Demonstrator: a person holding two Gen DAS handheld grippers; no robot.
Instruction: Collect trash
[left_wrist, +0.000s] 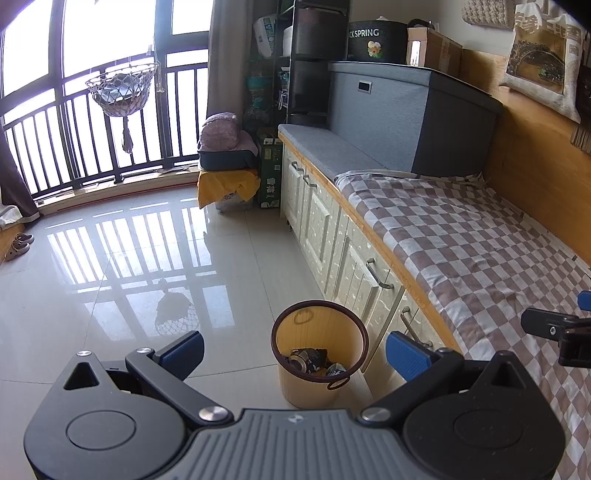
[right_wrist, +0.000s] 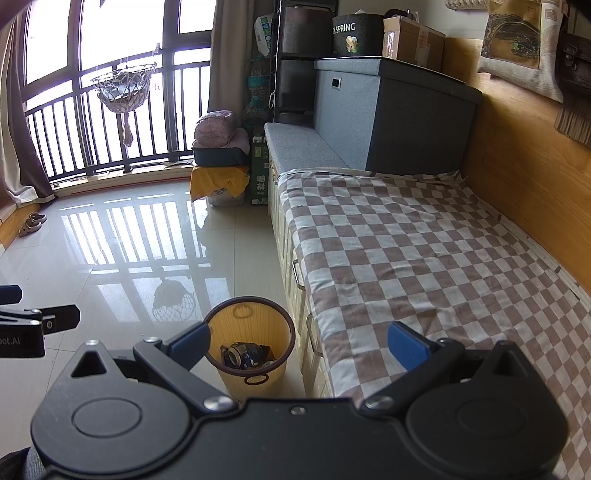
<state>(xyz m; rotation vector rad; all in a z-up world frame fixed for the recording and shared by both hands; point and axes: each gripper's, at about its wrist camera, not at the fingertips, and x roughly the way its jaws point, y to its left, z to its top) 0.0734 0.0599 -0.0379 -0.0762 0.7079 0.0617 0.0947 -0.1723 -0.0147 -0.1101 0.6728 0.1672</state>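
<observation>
Both grippers spread wide, empty, above the bin.
My left gripper (left_wrist: 295, 352) and right gripper (right_wrist: 299, 341) hold nothing; the bin (left_wrist: 295, 386) stands on the floor (left_wrist: 147, 258) beside the bench (left_wrist: 461, 240), crushed cans (left_wrist: 308, 360) inside.

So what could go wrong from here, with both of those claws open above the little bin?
The bin is light-looking and stands close against the cabinet drawers; a bump from the left gripper or right gripper might tip it, spilling the crushed can. The glossy floor glares, so small leftover trash could be missed.
</observation>
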